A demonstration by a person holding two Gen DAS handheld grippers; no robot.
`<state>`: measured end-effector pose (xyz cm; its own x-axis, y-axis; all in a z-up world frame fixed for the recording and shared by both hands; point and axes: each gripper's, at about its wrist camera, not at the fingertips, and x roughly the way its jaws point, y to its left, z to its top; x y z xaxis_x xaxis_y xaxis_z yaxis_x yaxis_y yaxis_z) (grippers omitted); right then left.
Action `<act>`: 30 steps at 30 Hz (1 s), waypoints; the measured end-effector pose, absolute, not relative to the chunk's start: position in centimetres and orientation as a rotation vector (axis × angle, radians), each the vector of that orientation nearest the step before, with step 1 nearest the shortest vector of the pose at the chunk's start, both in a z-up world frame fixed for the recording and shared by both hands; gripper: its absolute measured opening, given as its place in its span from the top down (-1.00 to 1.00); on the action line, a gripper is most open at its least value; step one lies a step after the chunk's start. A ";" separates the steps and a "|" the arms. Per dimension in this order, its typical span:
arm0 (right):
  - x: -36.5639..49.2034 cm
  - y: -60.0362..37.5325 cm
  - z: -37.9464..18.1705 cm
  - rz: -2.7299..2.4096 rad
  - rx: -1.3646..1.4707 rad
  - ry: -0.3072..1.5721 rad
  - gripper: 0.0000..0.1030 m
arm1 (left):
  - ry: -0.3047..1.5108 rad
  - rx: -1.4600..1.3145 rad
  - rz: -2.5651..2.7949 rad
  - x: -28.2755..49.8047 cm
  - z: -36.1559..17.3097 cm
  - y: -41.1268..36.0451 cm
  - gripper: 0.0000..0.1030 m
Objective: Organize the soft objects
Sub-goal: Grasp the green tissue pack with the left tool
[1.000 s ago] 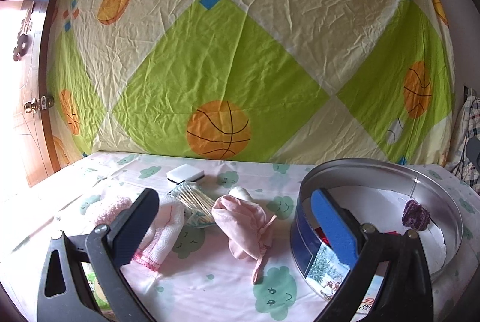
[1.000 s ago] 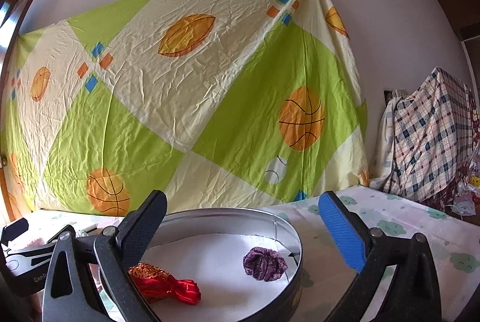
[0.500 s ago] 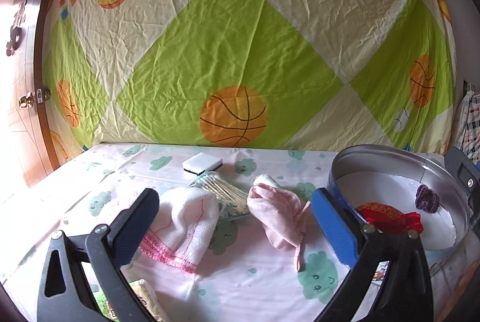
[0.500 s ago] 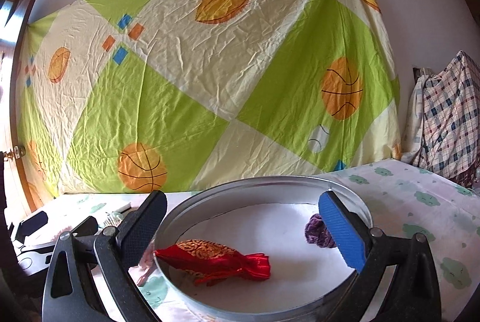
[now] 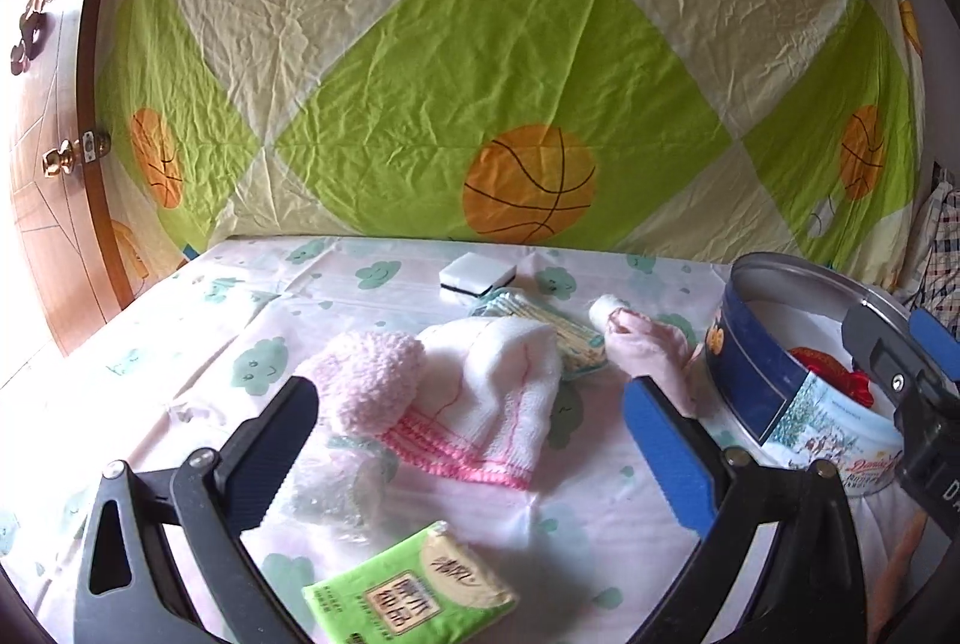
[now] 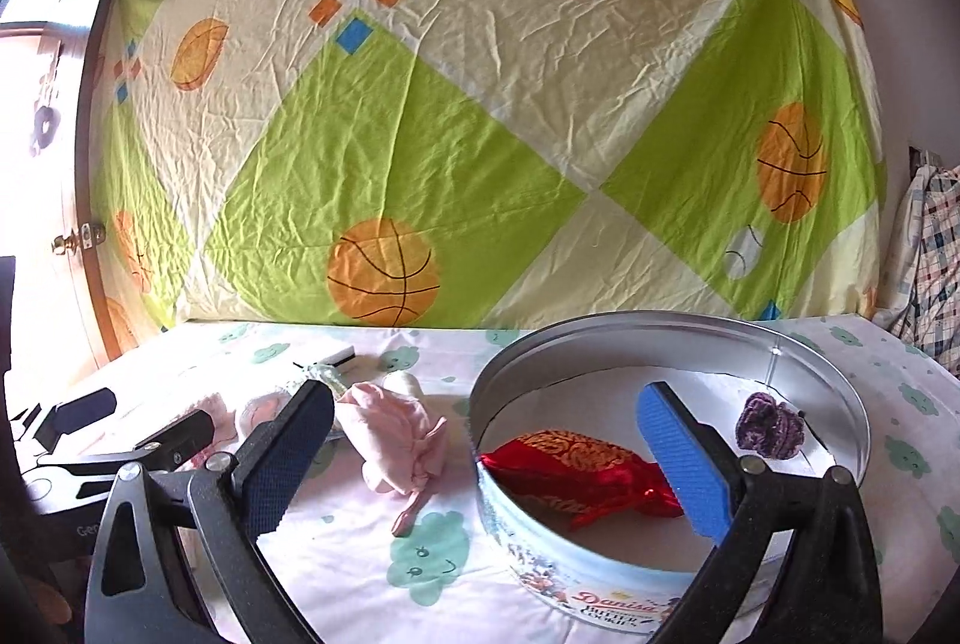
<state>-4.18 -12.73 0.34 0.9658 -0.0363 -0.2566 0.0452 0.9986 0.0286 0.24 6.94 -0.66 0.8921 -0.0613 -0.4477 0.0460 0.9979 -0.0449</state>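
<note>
A white towel with a pink hem and a fluffy pink ball lie on the table, just beyond my open left gripper. A pale pink cloth lies right of them, beside the round cookie tin. Inside the tin rest a red brocade pouch and a purple scrunchie. My right gripper hangs open and empty over the tin's near rim.
A green tissue pack lies near the front edge. A clear plastic bag sits by the left fingertip. A white sponge and a packet of cotton swabs lie farther back. A patterned sheet hangs behind; a wooden door stands left.
My left gripper has swung left and down, bringing the towel, pink ball and tissue pack between its fingers. The right gripper has tipped down and left, so the tin's inside shows more.
</note>
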 end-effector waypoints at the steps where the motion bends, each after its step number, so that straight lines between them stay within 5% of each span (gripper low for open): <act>1: -4.1 -12.4 0.3 -0.031 0.027 0.265 -0.99 | 0.471 -0.030 -0.056 0.0 -0.7 7.6 -0.99; 13: -4.6 -10.5 0.1 0.049 -0.008 0.280 -0.99 | 0.655 0.046 -0.220 -3.3 -2.6 13.0 -0.97; 19: -4.6 -10.8 0.1 0.055 0.012 0.287 -0.99 | 0.716 0.151 -0.321 -2.8 -3.3 10.3 -0.47; 28: -4.3 -11.4 0.1 0.057 0.046 0.305 -0.99 | 0.879 0.182 -0.310 0.8 -5.4 8.9 -0.47; 30: -4.3 -11.5 0.1 0.058 0.047 0.304 -0.99 | 0.900 0.132 -0.318 1.4 -5.7 9.5 -0.33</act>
<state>-4.32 -11.54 0.10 0.9525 0.0643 -0.2977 -0.0502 0.9972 0.0549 1.36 9.49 -5.67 0.5788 -0.2164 -0.7862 0.3263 0.9451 -0.0200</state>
